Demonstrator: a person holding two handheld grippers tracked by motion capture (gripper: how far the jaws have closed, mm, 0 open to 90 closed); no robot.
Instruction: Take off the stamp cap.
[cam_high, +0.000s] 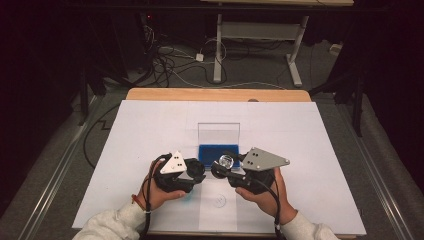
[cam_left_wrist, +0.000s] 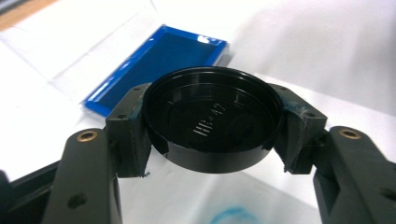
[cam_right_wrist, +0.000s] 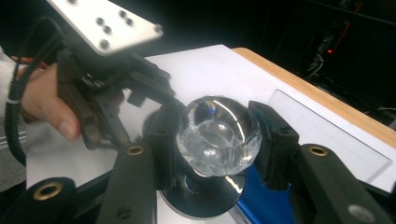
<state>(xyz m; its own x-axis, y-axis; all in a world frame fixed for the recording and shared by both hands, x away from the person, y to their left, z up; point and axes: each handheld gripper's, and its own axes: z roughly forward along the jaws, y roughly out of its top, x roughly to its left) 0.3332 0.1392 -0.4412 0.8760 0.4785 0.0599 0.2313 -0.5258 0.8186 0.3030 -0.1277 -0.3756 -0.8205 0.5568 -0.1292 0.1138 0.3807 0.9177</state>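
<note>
Left gripper view had the left claw (cam_left_wrist: 212, 140) clamped across a black round cap (cam_left_wrist: 212, 126), its pads (cam_left_wrist: 128, 135) pressing on opposite sides of the rim, with the hollow inside and some raised lettering facing the camera. Right gripper view had the right claw (cam_right_wrist: 217, 137) clamped on a clear faceted knob (cam_right_wrist: 218, 135) that stood on a dark round base (cam_right_wrist: 205, 196). In the high view the two claws, left (cam_high: 197, 170) and right (cam_high: 220, 167), were held close together above the near middle of the bench (cam_high: 150, 130), just near of a blue tray (cam_high: 218, 152) with a clear lid (cam_high: 218, 132) standing up behind it.

The step looked like bringing the cap and the knobbed piece together or parting them. To do it well, the cap should be kept level and square to the base, the right claw should hold steady while the left one moves along the shared axis, and the squeeze on the glassy knob should stay light enough not to slip on its facets.

Whether cap and base were touching could not be told: the claws covered that gap in the high view. Most of the base was cut off by the jaws in the right gripper view, and the lettering in the cap was too faint to read surely. A blue smear (cam_left_wrist: 229, 217) on the sheet below the left claw was cut by the frame edge, and a round mark (cam_high: 218, 201) on the near sheet was too small to make out.
</note>
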